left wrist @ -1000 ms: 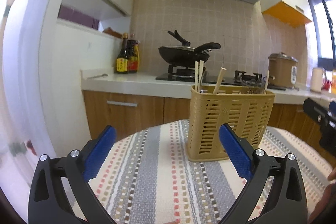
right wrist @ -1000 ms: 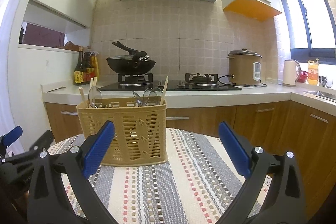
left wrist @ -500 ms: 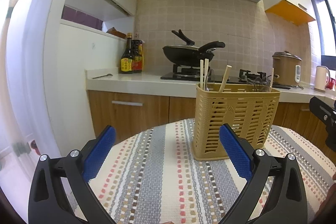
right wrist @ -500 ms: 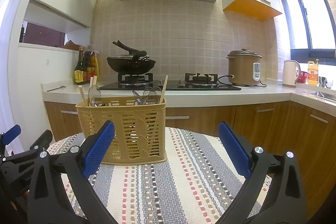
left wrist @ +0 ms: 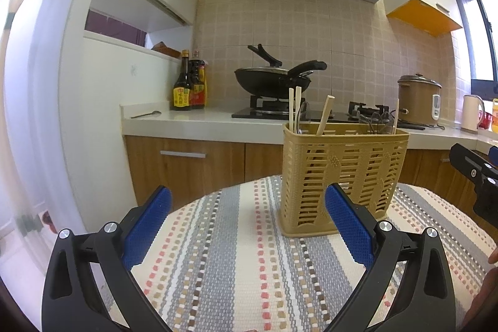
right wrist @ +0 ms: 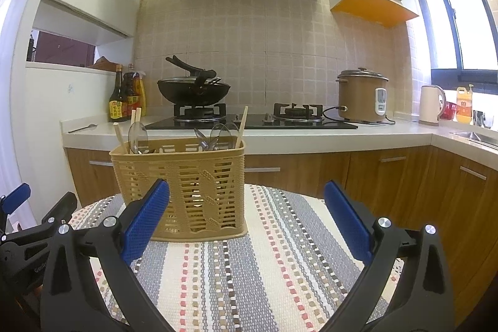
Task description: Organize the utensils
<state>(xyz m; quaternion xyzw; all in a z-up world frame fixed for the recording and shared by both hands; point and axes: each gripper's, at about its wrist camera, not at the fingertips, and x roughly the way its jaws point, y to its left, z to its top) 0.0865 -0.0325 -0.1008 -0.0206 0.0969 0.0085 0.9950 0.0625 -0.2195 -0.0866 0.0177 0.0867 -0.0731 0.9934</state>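
Observation:
A tan slotted utensil basket stands upright on the striped tablecloth; it also shows in the right wrist view. Wooden chopsticks and metal spoons stick out of its top. My left gripper is open and empty, its right finger just in front of the basket. My right gripper is open and empty, its left finger in front of the basket. Each gripper shows at the edge of the other's view.
Behind the table runs a kitchen counter with a gas hob, a black wok, sauce bottles, a rice cooker and a kettle. A lone spoon lies on the counter's left end.
The left gripper has tilted or drawn back slightly, so the basket sits lower and further right in its view. The right gripper has barely moved. Both stay open.

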